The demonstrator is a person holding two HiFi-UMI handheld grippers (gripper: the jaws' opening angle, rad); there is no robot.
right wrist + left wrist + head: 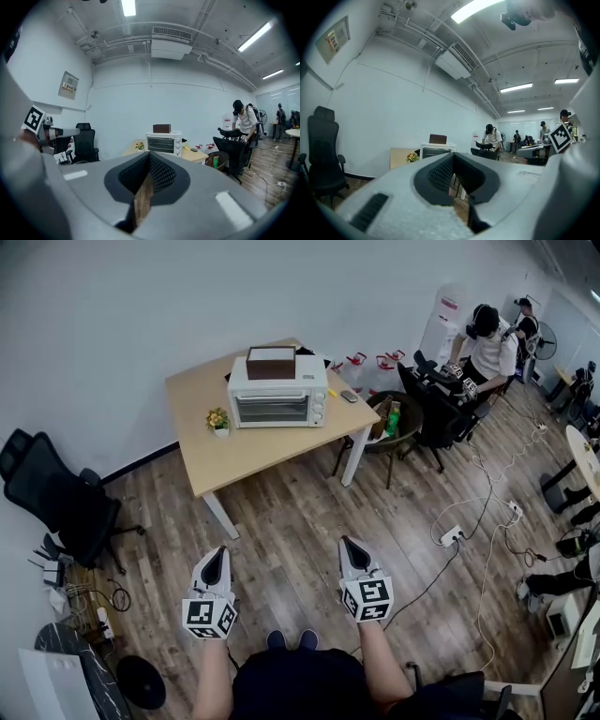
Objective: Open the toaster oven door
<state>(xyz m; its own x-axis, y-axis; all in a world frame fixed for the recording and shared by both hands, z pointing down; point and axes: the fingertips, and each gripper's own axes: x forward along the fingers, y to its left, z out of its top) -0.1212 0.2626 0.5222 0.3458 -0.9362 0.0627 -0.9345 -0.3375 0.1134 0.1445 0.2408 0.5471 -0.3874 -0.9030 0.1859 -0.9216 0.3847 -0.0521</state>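
Note:
A white toaster oven with its glass door closed stands on a light wooden table across the room, with a brown box on top of it. It shows small and far off in the left gripper view and the right gripper view. My left gripper and right gripper hover side by side over the wooden floor, well short of the table. Both are shut and hold nothing, with only a thin slit showing between the jaws of the left gripper and the right gripper.
A small flower pot sits left of the oven. A black office chair stands at the left wall. A person works at a desk at the right, behind another chair. Cables and a power strip lie on the floor.

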